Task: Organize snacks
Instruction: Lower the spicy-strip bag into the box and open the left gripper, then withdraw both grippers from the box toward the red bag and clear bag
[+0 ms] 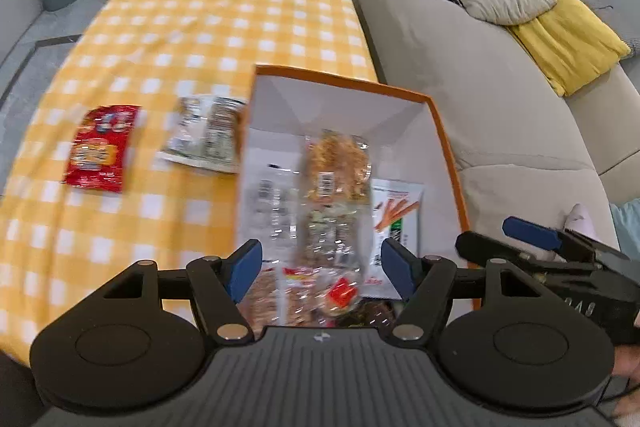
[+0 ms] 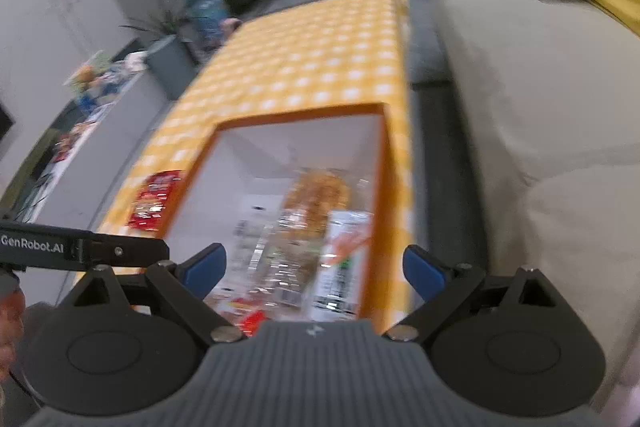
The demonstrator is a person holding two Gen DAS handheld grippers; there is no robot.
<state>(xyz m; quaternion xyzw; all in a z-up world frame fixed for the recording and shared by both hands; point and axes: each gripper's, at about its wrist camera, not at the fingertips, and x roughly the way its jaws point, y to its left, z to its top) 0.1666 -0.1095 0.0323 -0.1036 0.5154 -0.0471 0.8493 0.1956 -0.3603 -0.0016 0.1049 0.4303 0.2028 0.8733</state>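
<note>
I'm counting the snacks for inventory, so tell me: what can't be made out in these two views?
- Packs at the box's near end: left wrist view, hidden behind the left gripper; count unknown.
- Pale packet: left wrist view, print blurred; in the right wrist view the box wall hides it.
- Red packet: right wrist view, smeared and partly behind the box wall.
- Box contents: right wrist view, motion blur merges the packs above the right gripper.

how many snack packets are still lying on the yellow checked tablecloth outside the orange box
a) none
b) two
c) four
b, since the left wrist view shows just a red foil snack packet and a pale green-and-white snack packet lying on the yellow checked tablecloth, beside the white-lined orange cardboard box that holds the other snacks.
</note>
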